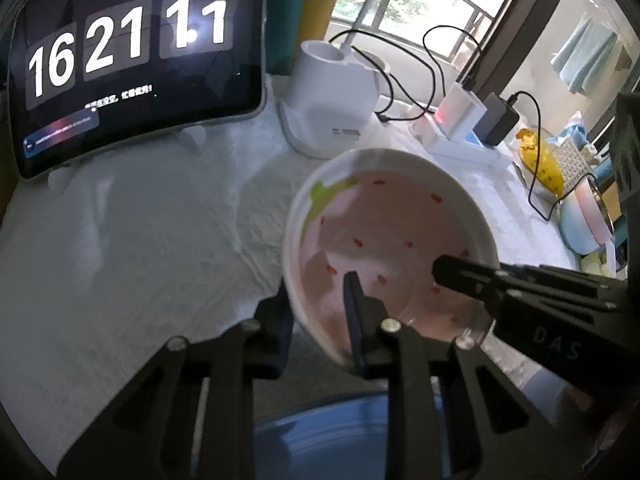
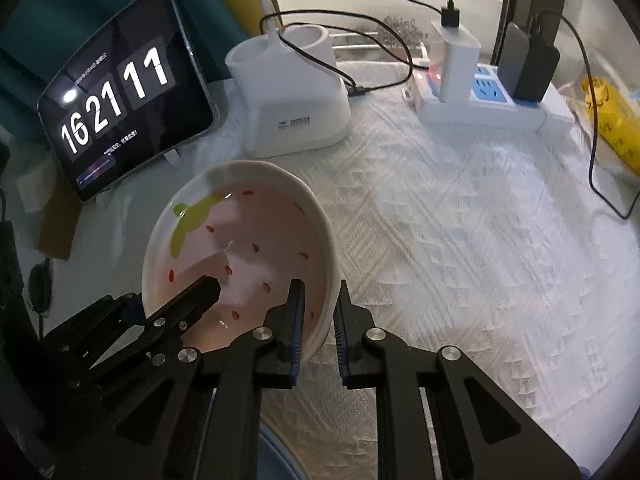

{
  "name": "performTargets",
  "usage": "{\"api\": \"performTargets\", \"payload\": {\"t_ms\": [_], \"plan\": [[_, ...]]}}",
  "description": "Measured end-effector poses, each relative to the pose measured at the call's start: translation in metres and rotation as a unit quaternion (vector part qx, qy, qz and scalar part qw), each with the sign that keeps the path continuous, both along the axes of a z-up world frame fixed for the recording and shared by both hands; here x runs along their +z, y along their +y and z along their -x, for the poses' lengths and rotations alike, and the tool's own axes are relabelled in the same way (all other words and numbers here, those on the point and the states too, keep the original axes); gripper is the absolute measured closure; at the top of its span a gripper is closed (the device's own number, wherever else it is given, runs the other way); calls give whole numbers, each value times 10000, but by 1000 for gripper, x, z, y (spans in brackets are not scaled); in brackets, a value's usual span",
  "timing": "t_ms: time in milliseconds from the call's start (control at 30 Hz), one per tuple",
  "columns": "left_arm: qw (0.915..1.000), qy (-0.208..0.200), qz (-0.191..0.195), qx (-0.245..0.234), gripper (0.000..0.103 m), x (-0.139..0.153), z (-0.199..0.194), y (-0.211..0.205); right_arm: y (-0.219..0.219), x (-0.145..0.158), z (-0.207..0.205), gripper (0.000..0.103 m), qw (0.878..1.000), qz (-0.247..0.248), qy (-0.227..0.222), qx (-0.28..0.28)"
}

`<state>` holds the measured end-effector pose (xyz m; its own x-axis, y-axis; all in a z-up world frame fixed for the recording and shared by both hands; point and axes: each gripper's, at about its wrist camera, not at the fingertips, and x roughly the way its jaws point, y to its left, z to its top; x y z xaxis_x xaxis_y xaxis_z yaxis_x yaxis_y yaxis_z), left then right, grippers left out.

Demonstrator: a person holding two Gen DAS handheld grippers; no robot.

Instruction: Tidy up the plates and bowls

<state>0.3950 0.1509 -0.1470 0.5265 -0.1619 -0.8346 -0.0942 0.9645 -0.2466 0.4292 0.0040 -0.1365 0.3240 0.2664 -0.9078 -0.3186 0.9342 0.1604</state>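
Pinching the glazed white ceramic bowl with pink strawberry-patterned inside (image 1: pixel 384 240) by opposite rim walls, left tool (image 1: pixel 320 312) and right tool (image 2: pixel 320 312) both clenched on it above the cloth-covered bench (image 2: pixel 460 240), likely handling stiff, slick, fairly heavy and breakable.
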Motion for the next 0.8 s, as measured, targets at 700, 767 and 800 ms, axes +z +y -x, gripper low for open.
{"api": "performTargets", "payload": {"t_ms": [700,767,800], "plan": [[9993,-365,-61,5,79,34,22,-5,-10,28,20,92,9988,-163,-457,94],[9992,-399,-86,8,79,38,25,-6,-11,31,22,92,9986,-180,-492,102],[9991,-418,-92,10,79,39,27,-6,-12,34,24,92,9984,-192,-519,104]]}}
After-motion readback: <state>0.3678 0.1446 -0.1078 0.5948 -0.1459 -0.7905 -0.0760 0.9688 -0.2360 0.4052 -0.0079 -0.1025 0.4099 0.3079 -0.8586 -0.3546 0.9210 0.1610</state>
